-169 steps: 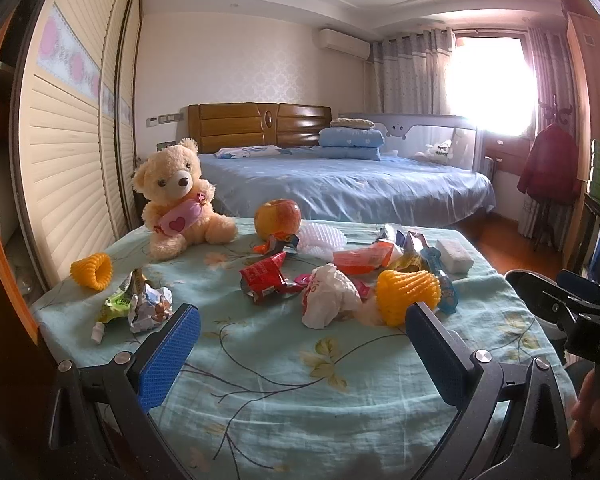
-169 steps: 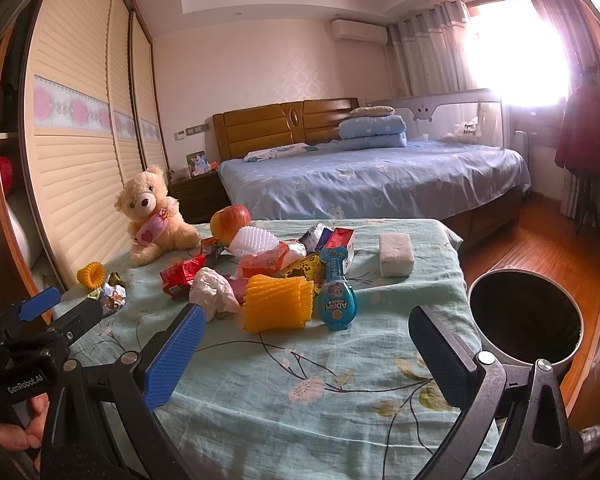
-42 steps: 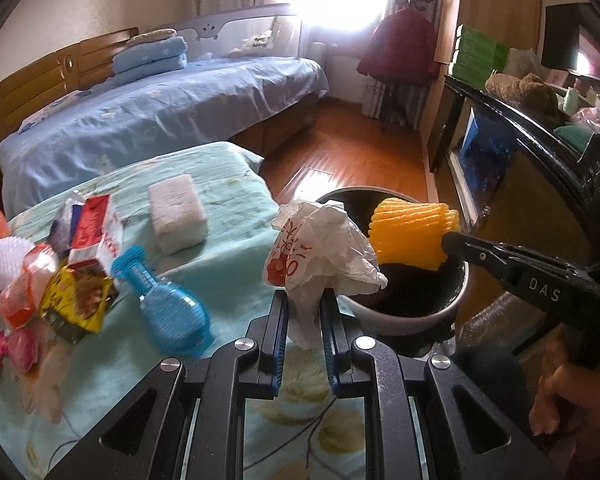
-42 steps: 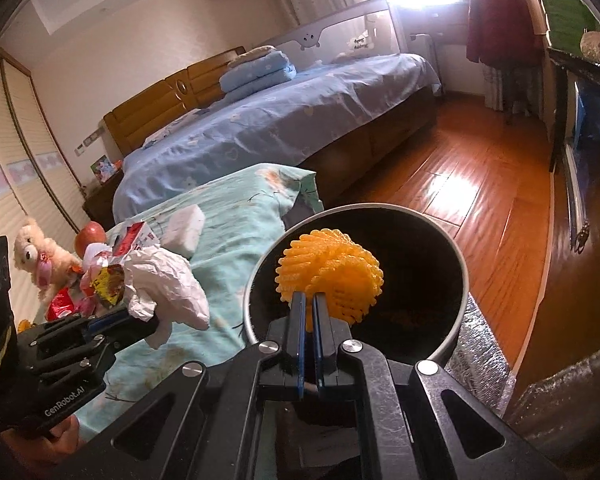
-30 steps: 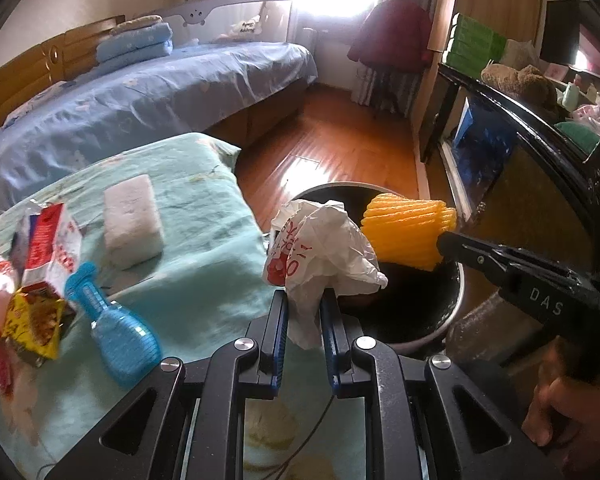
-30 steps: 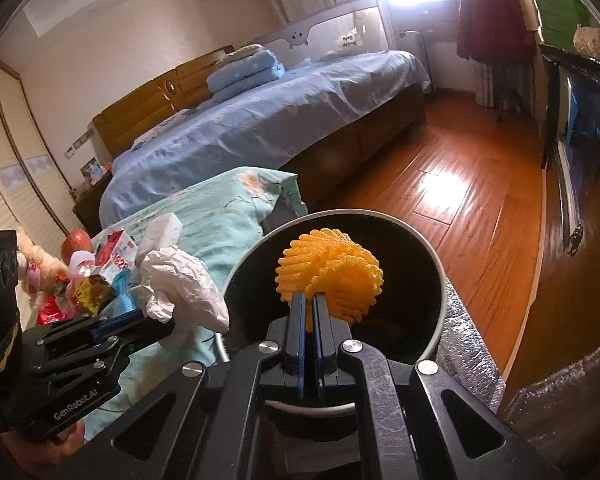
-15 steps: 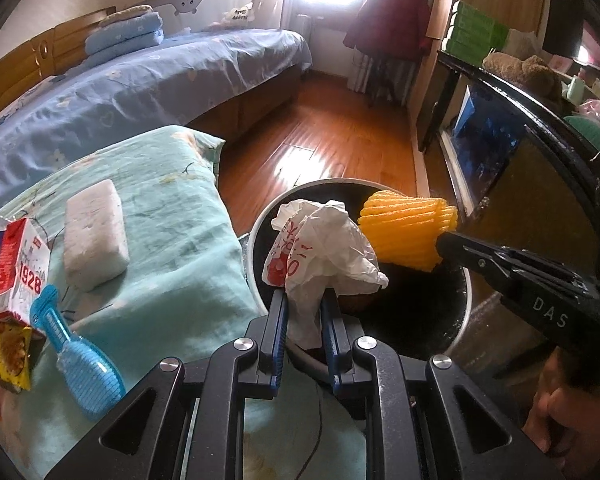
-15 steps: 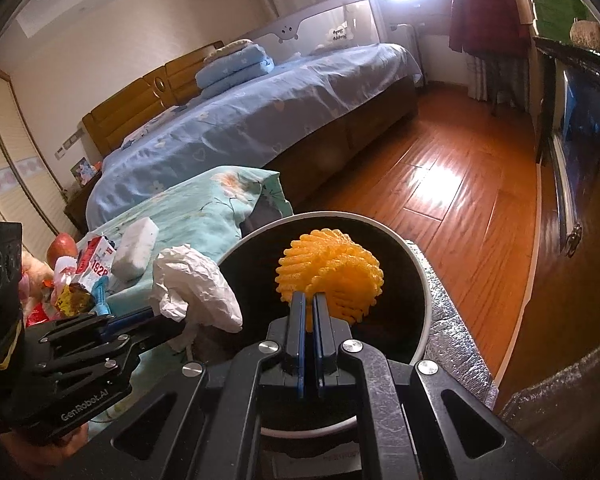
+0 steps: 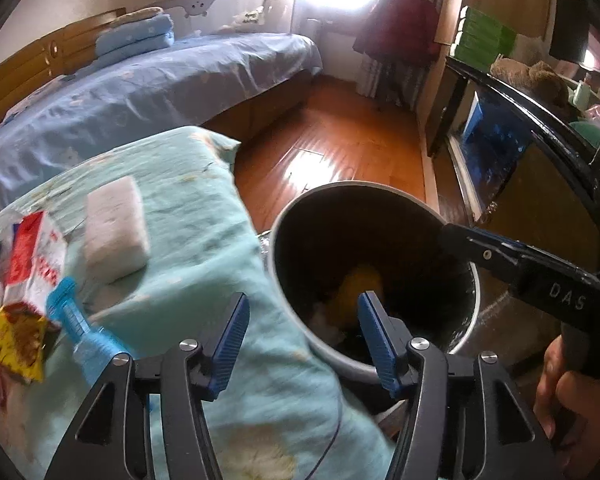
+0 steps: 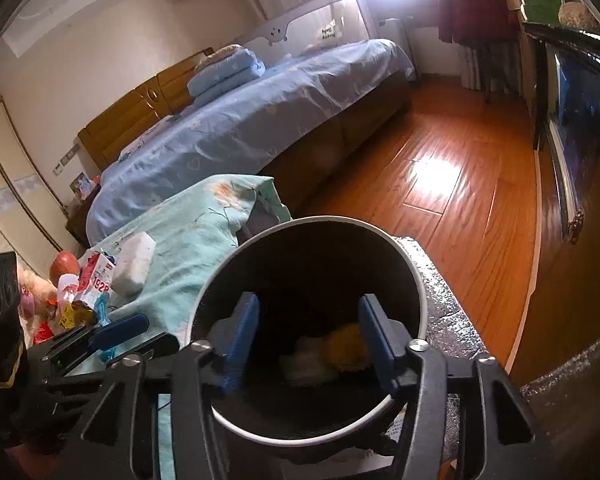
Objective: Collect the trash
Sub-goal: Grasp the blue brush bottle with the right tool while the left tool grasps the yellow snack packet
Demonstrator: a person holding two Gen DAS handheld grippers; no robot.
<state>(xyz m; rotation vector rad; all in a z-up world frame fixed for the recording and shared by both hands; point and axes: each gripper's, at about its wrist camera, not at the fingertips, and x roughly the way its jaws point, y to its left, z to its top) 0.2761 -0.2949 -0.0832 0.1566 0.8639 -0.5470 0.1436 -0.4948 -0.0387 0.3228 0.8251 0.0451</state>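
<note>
Two grippers' fingers (image 9: pixel 232 332) spreading empty over bin (image 10: pixel 414 280), yellow foam net (image 10: pixel 346 346), white wrapper (image 10: pixel 306 360) inside

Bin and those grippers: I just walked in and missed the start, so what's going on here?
A person is clearing trash off a table into a bin. Both hand-held grippers, left and right, hover at the bin with jaws opening and nothing between them. A yellow foam net and a white wad lie at the bottom. Wrappers and a blue bottle remain on the table.
</note>
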